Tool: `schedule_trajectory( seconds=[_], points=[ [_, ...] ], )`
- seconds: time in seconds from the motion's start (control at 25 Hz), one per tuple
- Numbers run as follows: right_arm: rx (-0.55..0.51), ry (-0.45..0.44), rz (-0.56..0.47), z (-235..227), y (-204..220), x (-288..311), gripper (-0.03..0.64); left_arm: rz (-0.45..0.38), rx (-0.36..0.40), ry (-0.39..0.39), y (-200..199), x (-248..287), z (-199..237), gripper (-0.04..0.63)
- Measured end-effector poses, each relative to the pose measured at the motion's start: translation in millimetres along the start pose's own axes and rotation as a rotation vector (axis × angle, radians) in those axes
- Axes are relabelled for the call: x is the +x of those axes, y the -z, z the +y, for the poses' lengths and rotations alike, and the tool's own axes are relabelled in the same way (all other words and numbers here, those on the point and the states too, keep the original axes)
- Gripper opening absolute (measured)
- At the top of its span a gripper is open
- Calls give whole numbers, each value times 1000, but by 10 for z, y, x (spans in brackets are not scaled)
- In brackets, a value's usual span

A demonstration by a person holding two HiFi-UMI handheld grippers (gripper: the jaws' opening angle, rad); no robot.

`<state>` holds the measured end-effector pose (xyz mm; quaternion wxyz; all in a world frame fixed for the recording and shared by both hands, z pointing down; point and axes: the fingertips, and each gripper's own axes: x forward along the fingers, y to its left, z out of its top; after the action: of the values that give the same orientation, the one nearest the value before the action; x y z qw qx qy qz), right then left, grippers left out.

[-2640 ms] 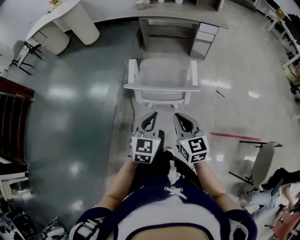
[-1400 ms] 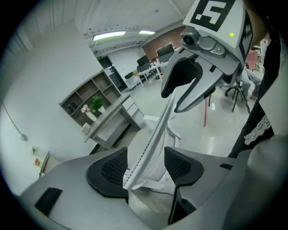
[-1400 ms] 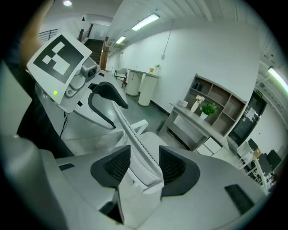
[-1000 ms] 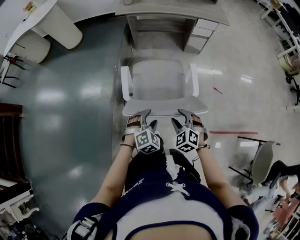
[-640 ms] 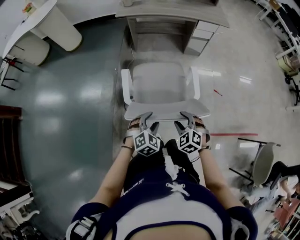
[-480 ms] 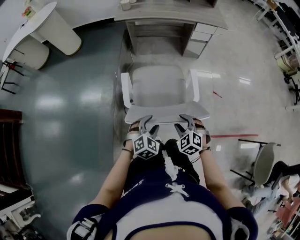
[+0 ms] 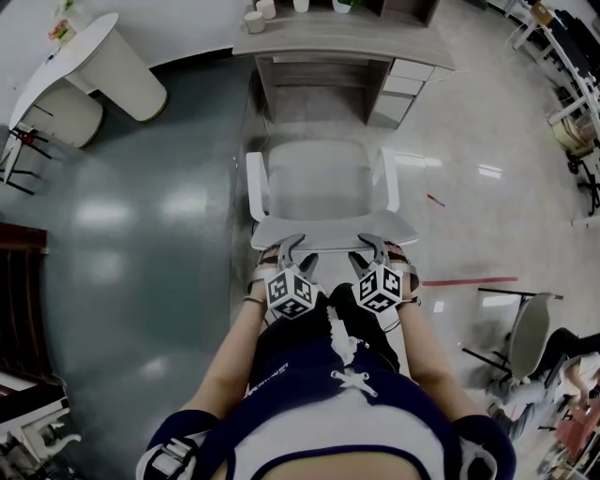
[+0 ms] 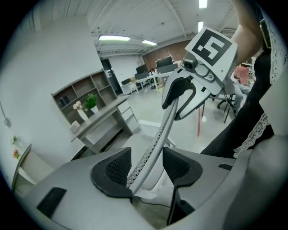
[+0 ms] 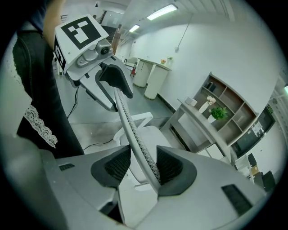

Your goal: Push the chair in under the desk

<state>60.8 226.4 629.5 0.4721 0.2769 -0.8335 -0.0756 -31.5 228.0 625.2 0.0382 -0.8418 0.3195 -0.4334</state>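
- While the person's forearms are stretched toward 12 o'clock, the left gripper [image 7: 292, 249] and the right gripper [image 7: 371, 247] are held side by side at the top edge of the backrest [image 7: 333, 228]. The one is placed at 11 o'clock, the other at 1 o'clock.
- In the left gripper view, the left fingers [image 8: 112, 170] have just been drawn in a little, yet are set wide. The perforated rim of the backrest is straddled by them and runs nearer the pad at 9 o'clock, with a clear gap seen at the other pad.
- In the right gripper view, the right fingers [image 9: 168, 167] are likewise spread wide. The same rim is passed between them, close to the pad at 3 o'clock, with open space at the 9 o'clock pad.
- Beyond the grippers, the chair [image 7: 323, 178] is found at 12 o'clock with white armrests on both sides. It is stood just before the kneehole, its seat not yet under the top.
- Farthest off at 12 o'clock, the table [image 7: 342, 42] is seen, with drawers [image 7: 403, 82] at 1 o'clock and cups [image 7: 255, 19] at 11 o'clock.
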Motion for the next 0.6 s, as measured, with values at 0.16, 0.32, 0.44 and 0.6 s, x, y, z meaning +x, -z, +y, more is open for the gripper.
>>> schedule_trajectory(
  seconds=[0.16, 0.32, 0.44, 0.6],
  points=[
    [-2, 10, -4, -66, -44, 54, 171, 2, 8, 3, 6, 40, 98, 224],
    [4, 15, 3, -112, -103, 133, 170, 1, 12, 14, 35, 82, 206, 224],
    [9, 1, 12, -147, -133, 177, 170, -3, 15, 16, 49, 104, 266, 224],
    [14, 3, 17, -203, -176, 223, 169, -7, 27, 15, 51, 132, 352, 224]
  ],
)
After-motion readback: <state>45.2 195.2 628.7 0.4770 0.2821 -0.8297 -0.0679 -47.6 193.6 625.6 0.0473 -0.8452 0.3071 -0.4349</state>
